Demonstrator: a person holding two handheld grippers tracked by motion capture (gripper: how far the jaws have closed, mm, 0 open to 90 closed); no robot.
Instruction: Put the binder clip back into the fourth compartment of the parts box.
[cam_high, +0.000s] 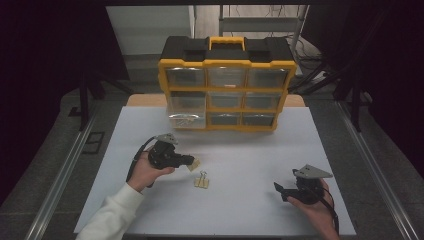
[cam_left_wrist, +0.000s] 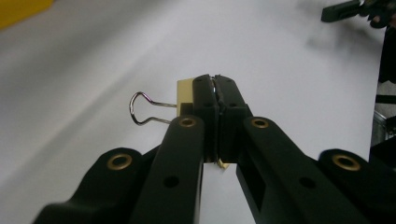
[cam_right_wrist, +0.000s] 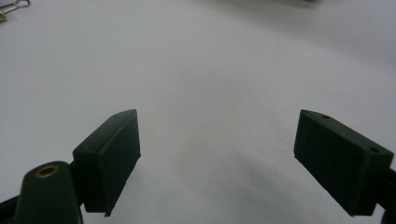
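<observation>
My left gripper (cam_high: 190, 161) hovers left of the table's middle, shut on a gold binder clip (cam_high: 195, 164). In the left gripper view the jaws (cam_left_wrist: 215, 83) pinch the clip's gold body (cam_left_wrist: 184, 92) and its wire handle (cam_left_wrist: 144, 108) sticks out to the left. A second gold binder clip (cam_high: 202, 180) lies on the white table just right of and below it; the right gripper view catches it at the top left corner (cam_right_wrist: 10, 6). My right gripper (cam_high: 283, 192) rests near the front right with its jaws (cam_right_wrist: 218, 130) wide apart and nothing between them.
A yellow and black drawer organizer (cam_high: 227, 85) stands at the back of the white table (cam_high: 250, 150). Its lower left clear drawer (cam_high: 187, 112) is pulled out and holds metal clips. Dark stands and rails flank the table on both sides.
</observation>
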